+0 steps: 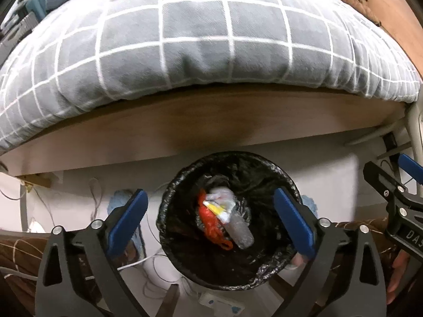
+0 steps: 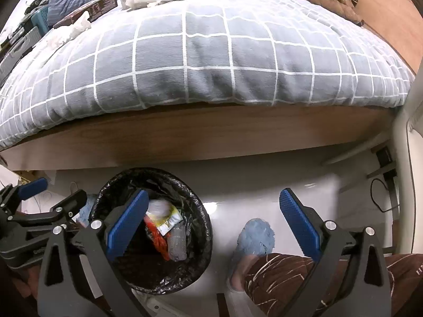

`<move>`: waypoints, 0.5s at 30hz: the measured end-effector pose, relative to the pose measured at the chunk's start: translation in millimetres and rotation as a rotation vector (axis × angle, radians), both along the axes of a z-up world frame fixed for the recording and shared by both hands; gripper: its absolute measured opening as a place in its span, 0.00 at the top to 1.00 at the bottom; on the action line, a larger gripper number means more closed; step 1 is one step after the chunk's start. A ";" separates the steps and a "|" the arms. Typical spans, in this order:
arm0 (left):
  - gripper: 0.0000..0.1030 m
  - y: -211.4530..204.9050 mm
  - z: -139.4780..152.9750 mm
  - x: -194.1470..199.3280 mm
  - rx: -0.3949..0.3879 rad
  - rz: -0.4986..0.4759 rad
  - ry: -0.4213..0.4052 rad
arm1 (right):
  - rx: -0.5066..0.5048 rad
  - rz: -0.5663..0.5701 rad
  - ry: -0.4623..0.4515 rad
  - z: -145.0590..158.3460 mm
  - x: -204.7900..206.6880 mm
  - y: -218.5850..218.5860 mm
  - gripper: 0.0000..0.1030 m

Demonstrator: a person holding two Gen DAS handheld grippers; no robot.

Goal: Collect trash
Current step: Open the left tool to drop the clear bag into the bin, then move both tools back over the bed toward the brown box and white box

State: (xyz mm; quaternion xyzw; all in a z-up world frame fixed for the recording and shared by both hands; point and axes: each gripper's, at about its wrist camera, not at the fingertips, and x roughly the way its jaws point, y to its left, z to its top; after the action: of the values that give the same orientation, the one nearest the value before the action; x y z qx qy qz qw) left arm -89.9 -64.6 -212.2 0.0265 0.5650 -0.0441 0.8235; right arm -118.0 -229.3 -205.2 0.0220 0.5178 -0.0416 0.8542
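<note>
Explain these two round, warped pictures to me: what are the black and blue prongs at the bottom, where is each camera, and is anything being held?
The prongs are hand-held claws, one per hand; no robot arm is involved. Each fisheye camera looks forward along its own claw's two blue fingers. The left claw hangs open above a bin lined with a black bag, holding a clear plastic bottle and wrappers. The right claw is open too, over the floor near a blue slipper. Neither holds anything. Beyond lies a bed with a grey checked quilt; crumpled tissues are on it.
</note>
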 end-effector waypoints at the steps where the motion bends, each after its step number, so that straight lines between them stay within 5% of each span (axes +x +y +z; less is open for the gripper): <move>1: 0.06 2.0 2.5 0.4 -0.001 0.003 -0.005 | -0.003 0.002 -0.005 2.0 -0.3 0.9 0.07; 15: 0.06 18.7 57.0 -0.1 -0.006 0.036 -0.140 | -0.013 0.062 -0.140 48.4 1.0 17.9 0.07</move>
State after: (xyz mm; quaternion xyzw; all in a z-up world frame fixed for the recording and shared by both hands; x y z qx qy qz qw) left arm -89.9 -45.8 -155.1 0.0169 0.5065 -0.0287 0.8616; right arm -116.9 -211.4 -156.8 0.0031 0.4568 -0.0168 0.8894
